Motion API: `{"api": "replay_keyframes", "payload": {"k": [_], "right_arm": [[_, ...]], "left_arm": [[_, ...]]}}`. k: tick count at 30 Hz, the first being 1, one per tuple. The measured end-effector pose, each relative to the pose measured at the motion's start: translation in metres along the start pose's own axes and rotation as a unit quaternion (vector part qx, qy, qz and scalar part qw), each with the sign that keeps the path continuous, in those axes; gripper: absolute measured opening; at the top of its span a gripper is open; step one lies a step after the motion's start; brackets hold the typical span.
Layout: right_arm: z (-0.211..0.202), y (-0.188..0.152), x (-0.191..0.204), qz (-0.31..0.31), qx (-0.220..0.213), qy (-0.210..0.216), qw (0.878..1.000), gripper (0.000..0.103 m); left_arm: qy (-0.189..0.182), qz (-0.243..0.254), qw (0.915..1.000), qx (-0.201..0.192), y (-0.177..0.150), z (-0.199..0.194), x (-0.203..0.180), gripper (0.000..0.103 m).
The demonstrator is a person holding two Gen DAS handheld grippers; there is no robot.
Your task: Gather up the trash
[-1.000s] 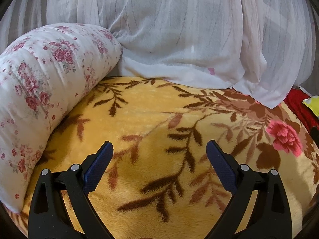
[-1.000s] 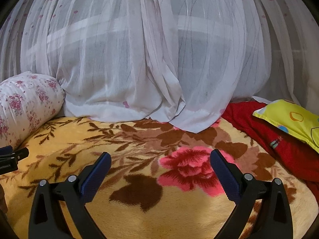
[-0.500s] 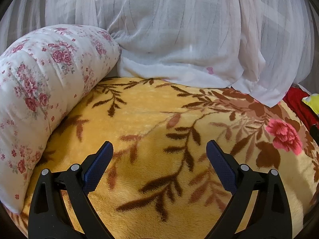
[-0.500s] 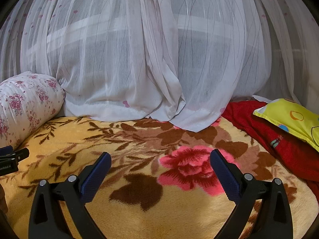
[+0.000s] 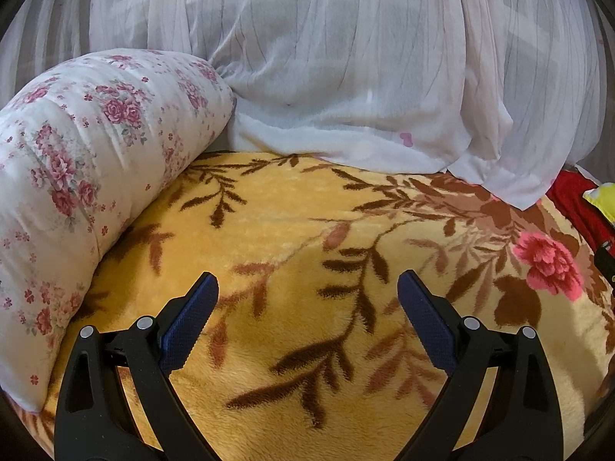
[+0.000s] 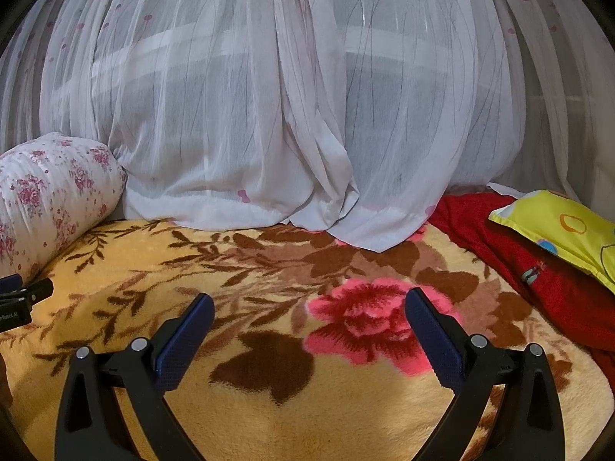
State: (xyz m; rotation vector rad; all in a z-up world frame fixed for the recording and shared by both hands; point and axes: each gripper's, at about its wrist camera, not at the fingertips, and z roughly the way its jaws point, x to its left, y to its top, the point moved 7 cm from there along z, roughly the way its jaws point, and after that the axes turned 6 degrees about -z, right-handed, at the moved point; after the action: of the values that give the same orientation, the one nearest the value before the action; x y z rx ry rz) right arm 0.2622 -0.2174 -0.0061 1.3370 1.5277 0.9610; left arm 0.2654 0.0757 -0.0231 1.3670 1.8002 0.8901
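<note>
No trash shows in either view. My left gripper is open and empty, held low over a yellow blanket with brown leaves. My right gripper is open and empty over the same blanket, above its pink flower. The tip of the left gripper shows at the left edge of the right wrist view.
A white floral bolster pillow lies along the left; it also shows in the right wrist view. A sheer white curtain drapes onto the blanket at the back. A red cloth and a yellow pillow lie at the right.
The left wrist view has shifted slightly, so the pillow and curtain sit a little lower and to the left. The right gripper has not moved. Both stay open.
</note>
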Motion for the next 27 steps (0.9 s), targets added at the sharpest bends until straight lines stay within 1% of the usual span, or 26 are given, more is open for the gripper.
{"api": "replay_keyframes", "payload": {"k": [5, 8, 13, 18, 24, 27], "right_arm": [[0.001, 0.0, 0.0, -0.003, 0.001, 0.0, 1.0, 0.098], [0.001, -0.001, 0.0, -0.005, 0.003, 0.0, 1.0, 0.098], [0.002, -0.002, 0.001, -0.005, 0.004, 0.0, 1.0, 0.098], [0.002, -0.004, 0.001, -0.007, 0.007, 0.001, 1.0, 0.098], [0.003, -0.003, 0.001, -0.006, 0.007, 0.002, 1.0, 0.098], [0.003, -0.004, 0.001, -0.006, 0.007, 0.002, 1.0, 0.098]], "left_arm": [[0.004, 0.002, 1.0, -0.003, 0.002, 0.0, 0.004, 0.092], [0.014, 0.007, 0.9998, -0.009, 0.004, 0.0, 0.006, 0.092], [0.022, 0.003, 0.9996, -0.019, 0.007, -0.002, 0.011, 0.092], [0.018, 0.001, 0.9994, -0.03, 0.009, -0.006, 0.012, 0.092], [0.027, 0.018, 0.9987, -0.039, 0.009, -0.007, 0.008, 0.092], [0.027, 0.017, 0.9988, -0.038, 0.009, -0.007, 0.008, 0.092]]}}
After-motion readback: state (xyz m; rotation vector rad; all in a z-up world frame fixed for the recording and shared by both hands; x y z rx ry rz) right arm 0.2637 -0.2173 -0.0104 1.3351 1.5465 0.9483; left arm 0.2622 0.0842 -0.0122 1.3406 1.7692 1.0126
